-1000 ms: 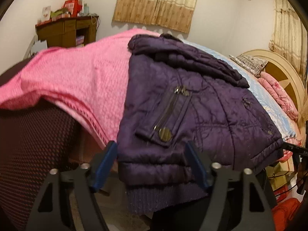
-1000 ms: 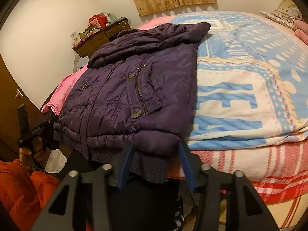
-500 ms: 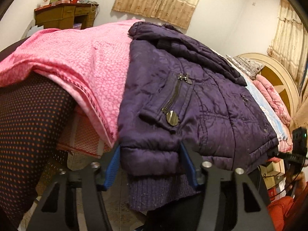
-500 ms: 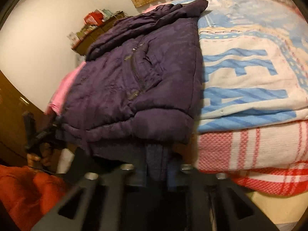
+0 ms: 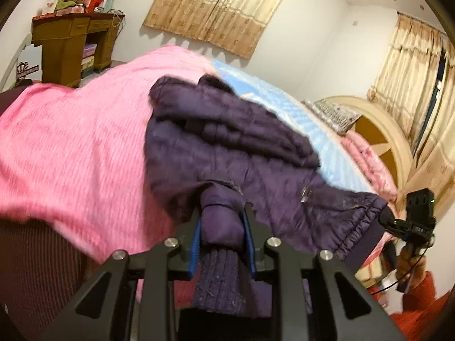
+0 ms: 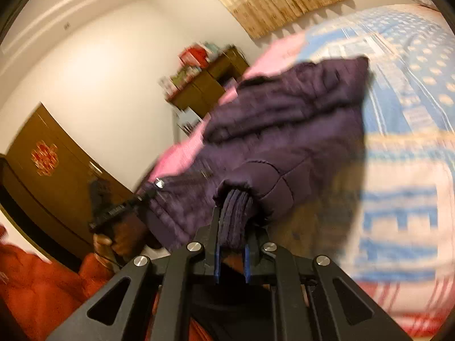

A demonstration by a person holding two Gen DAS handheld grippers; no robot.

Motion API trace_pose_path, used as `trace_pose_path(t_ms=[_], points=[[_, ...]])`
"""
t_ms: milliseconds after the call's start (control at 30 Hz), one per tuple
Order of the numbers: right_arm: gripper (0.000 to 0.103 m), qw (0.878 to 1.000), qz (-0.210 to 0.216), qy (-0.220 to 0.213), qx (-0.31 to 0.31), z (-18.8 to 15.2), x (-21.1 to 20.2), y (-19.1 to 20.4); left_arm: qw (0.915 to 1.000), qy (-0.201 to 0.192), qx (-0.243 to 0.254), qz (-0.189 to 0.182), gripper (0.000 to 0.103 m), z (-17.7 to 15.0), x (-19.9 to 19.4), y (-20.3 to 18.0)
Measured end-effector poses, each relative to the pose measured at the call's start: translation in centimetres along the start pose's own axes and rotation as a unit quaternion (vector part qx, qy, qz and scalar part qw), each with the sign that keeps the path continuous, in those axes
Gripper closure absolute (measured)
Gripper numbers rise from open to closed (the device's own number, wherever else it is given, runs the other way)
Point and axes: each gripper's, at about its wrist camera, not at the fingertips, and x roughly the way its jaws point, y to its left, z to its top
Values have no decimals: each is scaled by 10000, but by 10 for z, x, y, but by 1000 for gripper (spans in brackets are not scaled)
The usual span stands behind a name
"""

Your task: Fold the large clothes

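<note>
Left wrist view: the left tongs (image 5: pixel 221 224) are clamped on the ribbed hem of the purple jacket (image 5: pixel 227 147), which stretches ahead over the pink blanket (image 5: pixel 74 142) on the bed (image 5: pixel 284 108).

Right wrist view: the right tongs (image 6: pixel 231 227) pinch the jacket's other hem corner; blue patterned bedding (image 6: pixel 403 142) lies right of them.

The jacket (image 5: pixel 227 147) is dark purple and puffy with stitched lines; its knit edge (image 5: pixel 221 278) is a duller purple; the blanket (image 5: pixel 71 147) is bright pink with thin ribs; the bedspread (image 6: pixel 406 147) is light blue and cream with yellow dots and blue blocks; the curtains (image 5: pixel 216 8) are tan with little flowers; the left tongs (image 5: pixel 223 244) are black with blue pads (image 5: pixel 195 251); the cabinet (image 5: pixel 68 42) is brown.
</note>
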Motion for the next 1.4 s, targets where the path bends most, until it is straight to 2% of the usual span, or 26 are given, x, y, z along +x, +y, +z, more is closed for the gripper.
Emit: trace_pose_path(t_ms=[100,200,333,500,533,567,600,700,767,900,967,1067,1100,1133,1200,1233,1300,1367,1400], points=[[92,9994,101,-317,49,33,2,-1,10000,-56,-7,38,77,36,9,0],[92,9979,-36,-615,208,63,9,-12,9996,-119,-4,238,77,69,29,3],[92,9924,-270,-961,725,96,26,-42,9985,-63,-258,485,75,110,67,7],[92,9841,-1037,-1060,975,127,71,-78,9870,-343,-143,1562,69,154,106,11],[92,9830,-1155,-1027,987,128,76,-82,9835,-468,-74,1747,67,161,106,13],[92,9810,-1320,-940,1065,131,89,-91,9812,-617,-35,1828,56,166,101,16],[92,9803,-1361,-909,1109,132,92,-97,9810,-743,-19,1792,43,169,95,19],[92,9786,-1388,-891,1234,132,104,-112,9850,-981,245,1401,25,162,78,26],[92,9792,-1299,-908,1268,133,106,-117,9873,-852,560,1218,19,150,81,28],[92,9804,-1196,-883,1294,138,110,-120,9858,-353,1327,966,19,131,107,18],[89,9801,-1054,-880,1433,140,108,-122,9868,-203,1428,739,19,125,126,14],[81,9798,-768,-869,1632,141,97,-122,9880,11,1430,581,19,128,157,5],[71,9800,-611,-912,1660,143,92,-121,9866,98,1492,654,19,130,168,1],[50,9795,-328,-1105,1650,143,78,-118,9850,184,1534,770,19,132,178,-1],[27,9761,-26,-1523,1551,143,53,-110,9837,315,1561,832,18,135,187,-4],[24,9715,131,-1884,1435,142,32,-105,9829,376,1573,879,18,136,193,-5],[24,9689,126,-2202,1127,141,6,-99,9830,432,1544,899,18,138,198,-7],[24,9757,-331,-2060,670,141,0,-91,9839,425,1522,835,18,137,198,-7],[24,9801,-643,-1839,391,142,5,-86,9845,418,1506,797,19,136,198,-7]])
